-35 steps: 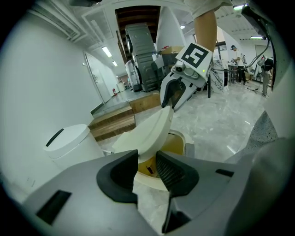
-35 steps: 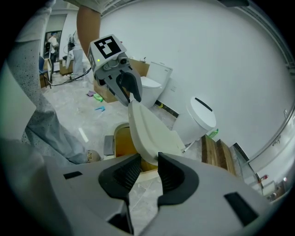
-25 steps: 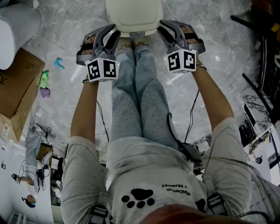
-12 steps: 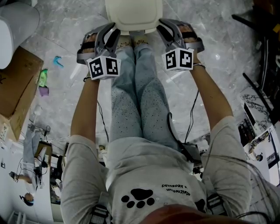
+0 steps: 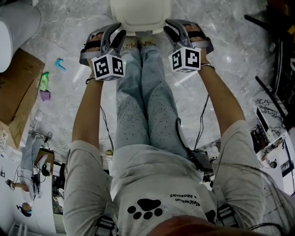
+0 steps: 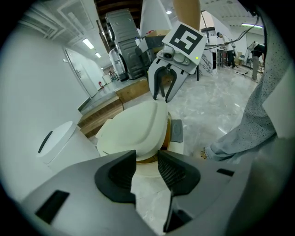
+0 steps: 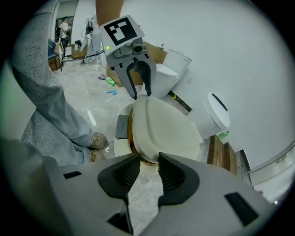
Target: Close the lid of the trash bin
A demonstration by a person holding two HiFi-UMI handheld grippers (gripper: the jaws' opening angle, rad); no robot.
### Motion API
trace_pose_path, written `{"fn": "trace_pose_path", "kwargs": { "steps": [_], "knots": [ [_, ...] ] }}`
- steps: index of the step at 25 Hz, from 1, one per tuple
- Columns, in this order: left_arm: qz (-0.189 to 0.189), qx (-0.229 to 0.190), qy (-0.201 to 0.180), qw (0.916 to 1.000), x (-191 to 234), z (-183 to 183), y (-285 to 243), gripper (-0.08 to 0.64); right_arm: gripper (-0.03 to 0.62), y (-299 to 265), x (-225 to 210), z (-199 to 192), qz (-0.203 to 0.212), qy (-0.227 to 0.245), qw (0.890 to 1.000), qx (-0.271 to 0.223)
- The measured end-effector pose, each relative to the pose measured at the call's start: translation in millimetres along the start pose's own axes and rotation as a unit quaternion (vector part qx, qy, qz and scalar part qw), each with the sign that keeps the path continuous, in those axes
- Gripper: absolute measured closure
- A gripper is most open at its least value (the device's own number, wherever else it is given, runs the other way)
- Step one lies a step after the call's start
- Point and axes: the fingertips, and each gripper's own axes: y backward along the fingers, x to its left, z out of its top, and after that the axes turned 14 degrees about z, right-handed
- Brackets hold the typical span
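Trash bin (image 7: pixel 121 144) stands on the marble floor (image 5: pixel 230 50), far middle of the head view, just past the person's shoes (image 7: pixel 99 140). Its cream lid (image 5: pixel 140 14) lies low over the body, but I judge it not fully seated: both gripper views show a brownish band in the gap under its edge. What the bin holds I cannot tell; the lid covers the opening. Left gripper (image 5: pixel 110 38) sits at the lid's left edge and right gripper (image 5: pixel 179 30) at its right edge, both angled steeply down. I read that as flanking the lid so each side gets lowered evenly. Both sets of fingers have just been opening and now stand apart. Nothing is clamped between either pair; the lid's rim shows just beyond each gap, and I cannot confirm contact. The hold looks released, so a final press may be what remains. Other containers: a second white bin (image 7: pixel 216 115) near the wall, lid shut, and a cardboard box (image 5: pixel 18 92) at the left, contents unseen.
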Motion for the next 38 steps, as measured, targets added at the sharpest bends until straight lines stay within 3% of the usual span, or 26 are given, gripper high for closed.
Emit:
{"fn": "trace_pose_path", "kwargs": {
  "steps": [5, 13, 24, 28, 34, 38],
  "knots": [
    [-0.024, 0.024, -0.011, 0.9994, -9, -10, -10, 0.412, 0.456, -14, 4, -5, 0.03, -0.011, 0.999, 0.014],
    [-0.062, 0.036, 0.01, 0.9974, -16, -16, -19, 0.419, 0.462, -26, 7, -10, 0.07, -0.029, 0.997, 0.029],
    [-0.14, 0.06, 0.034, 0.9877, -17, -19, -22, 0.439, 0.469, -30, 6, -10, 0.139, -0.098, 0.985, 0.023],
    [-0.152, 0.085, 0.063, 0.9828, -18, -16, -24, 0.443, 0.526, -28, 4, -9, 0.158, -0.175, 0.972, -0.001],
    [-0.158, 0.138, 0.146, 0.9667, -17, -14, -30, 0.497, 0.541, -34, 2, -12, 0.154, -0.264, 0.952, 0.016],
    [-0.144, 0.166, 0.187, 0.9575, -16, -13, -30, 0.505, 0.543, -31, 0, -14, 0.133, -0.345, 0.929, 0.013]
  ]
}}
